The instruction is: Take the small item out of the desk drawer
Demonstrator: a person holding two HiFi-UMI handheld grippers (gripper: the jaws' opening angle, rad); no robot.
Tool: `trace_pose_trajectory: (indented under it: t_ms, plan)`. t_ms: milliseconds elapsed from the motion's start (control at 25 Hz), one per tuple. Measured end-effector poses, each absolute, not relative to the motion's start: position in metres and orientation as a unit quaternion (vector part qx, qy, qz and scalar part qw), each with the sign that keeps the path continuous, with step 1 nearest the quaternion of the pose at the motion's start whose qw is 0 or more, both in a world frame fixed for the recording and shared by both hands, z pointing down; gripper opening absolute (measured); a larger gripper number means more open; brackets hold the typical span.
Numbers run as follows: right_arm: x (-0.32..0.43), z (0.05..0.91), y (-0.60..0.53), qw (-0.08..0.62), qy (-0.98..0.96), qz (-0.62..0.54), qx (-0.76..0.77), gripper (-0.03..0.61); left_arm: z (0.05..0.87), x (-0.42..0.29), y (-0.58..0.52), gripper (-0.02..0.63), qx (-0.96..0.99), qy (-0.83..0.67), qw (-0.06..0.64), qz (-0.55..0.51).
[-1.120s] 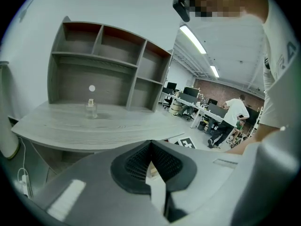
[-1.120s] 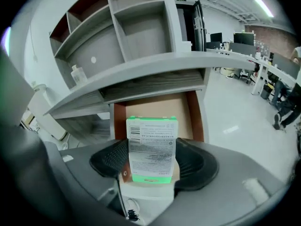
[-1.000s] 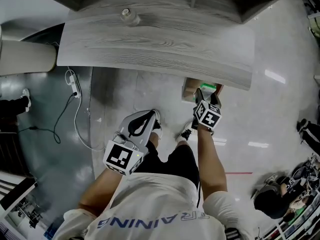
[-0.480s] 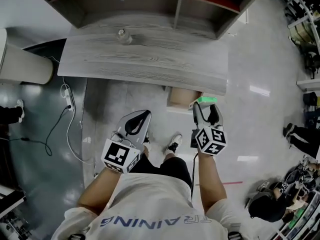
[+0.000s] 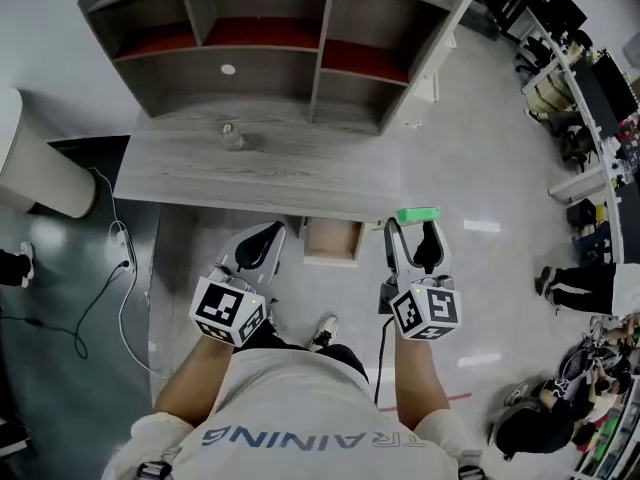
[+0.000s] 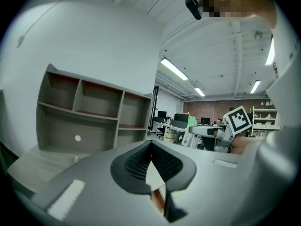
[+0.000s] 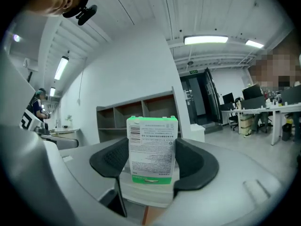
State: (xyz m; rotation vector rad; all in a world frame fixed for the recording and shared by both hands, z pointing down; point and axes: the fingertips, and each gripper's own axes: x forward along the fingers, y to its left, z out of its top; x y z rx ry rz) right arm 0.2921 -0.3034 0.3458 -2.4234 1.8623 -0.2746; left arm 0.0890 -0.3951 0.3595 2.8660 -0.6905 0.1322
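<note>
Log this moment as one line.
right tongs: shut on green box | left tongs: shut, empty | drawer: open

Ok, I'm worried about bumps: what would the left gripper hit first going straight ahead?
Probably the desk, at its front edge just left of the open drawer; height is unclear.

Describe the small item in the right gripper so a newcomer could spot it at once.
Start at the grey wooden desk with its shelf unit, then the open drawer under its front edge. Right of it, the right gripper clamps a small white box, the only green-edged thing.
</note>
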Motion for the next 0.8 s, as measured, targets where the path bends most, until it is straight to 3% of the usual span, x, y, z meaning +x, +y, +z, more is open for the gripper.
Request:
trace_pose_trajectory:
  t_ms: [400, 800]
  plan:
    - [0.289, 0.252, -0.283, 0.074, 0.619, -0.01, -0.782, 0.324, 0.286, 0.105, -0.387, 0.002, 0.975, -0.214, 0.053, -0.018]
    - [0.286, 0.246, -0.272, 0.077, 0.624, -0.004, -0.777, 0.324, 0.274, 0.108, -0.374, 0.002, 0.976, -0.211, 0.046, -0.025]
